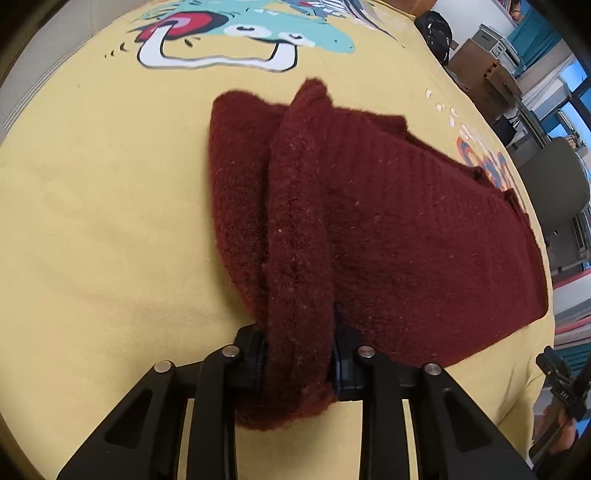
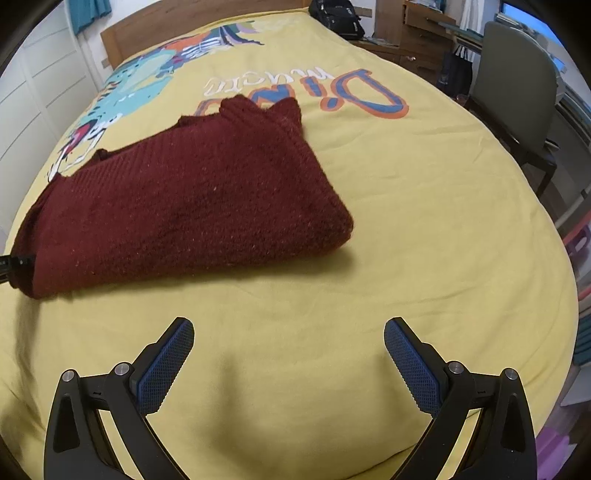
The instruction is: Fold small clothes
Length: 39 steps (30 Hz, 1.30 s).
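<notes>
**One corner pinched, the other loose: the fold may drag or bunch**

The left gripper [image 1: 297, 363] has its jaws clamped narrow on a thick rolled edge of the dark red knit garment [image 1: 369, 221], which lies partly folded on the yellow bedspread [image 1: 92, 221], towards the bed's near edge and well short of the headboard [image 2: 147, 33]. The right gripper [image 2: 288, 354] hovers over bare bedspread just beside the garment's rounded near corner, jaws wide and holding nothing.

The main risk, as I judge it, is a one-sided pull. If the left hand lifts or carries its edge across before the right has a hold, the heavy knit could swing, twist and undo the layers already stacked. The bite also takes in several thicknesses at once; a layer may slip out, or the whole bundle may come up instead of a single flap. The soft bedspread could be nipped by the right jaws if they close too low at the corner.
</notes>
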{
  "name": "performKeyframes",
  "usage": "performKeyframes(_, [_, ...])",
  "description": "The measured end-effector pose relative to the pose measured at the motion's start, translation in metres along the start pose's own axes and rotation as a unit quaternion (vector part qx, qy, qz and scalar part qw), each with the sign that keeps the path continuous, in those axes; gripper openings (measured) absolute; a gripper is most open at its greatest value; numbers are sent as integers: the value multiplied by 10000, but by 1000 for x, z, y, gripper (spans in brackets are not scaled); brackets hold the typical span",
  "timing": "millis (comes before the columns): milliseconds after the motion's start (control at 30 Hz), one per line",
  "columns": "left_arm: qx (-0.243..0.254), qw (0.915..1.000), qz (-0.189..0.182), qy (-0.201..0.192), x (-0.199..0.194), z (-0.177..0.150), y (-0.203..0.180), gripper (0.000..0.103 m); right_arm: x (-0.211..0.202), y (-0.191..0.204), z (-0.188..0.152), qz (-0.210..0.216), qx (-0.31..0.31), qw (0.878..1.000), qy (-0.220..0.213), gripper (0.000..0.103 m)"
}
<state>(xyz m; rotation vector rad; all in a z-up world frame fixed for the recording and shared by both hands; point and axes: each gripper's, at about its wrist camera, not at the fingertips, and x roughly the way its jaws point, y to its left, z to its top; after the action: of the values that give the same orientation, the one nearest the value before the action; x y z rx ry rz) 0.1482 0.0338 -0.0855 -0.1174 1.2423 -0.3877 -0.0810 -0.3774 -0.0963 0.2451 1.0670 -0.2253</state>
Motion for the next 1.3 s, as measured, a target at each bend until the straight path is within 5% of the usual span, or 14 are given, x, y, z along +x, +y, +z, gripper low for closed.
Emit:
performKeyframes(267, [313,9985,-333,-286,-44,24,-49,19,-10,-18,10,5,220,9996,-153,103])
performKeyframes(467, [789,9935,-722,-380,-68,49,-129,18,-23,-41,20,140,412,9981,-442,103])
performKeyframes(733, [1346,9860,-959,-213,-34,66,-245,18,-45,-75,33,40,607,9956,-708,103])
performKeyframes(900, [1584,9826,-963,92,11,52,-304,18,-40,-94,31,-85,753,9958,-518,103])
performKeyframes(1067, [1633,9841,-570,395,63,32,-329,18,-23,-107,18,-76,986,9949,-192,103])
performKeyframes(1300, [1544,9868,-252,427,84,20,-330,22,-8,-113,6,-106,1045,9944,114,103])
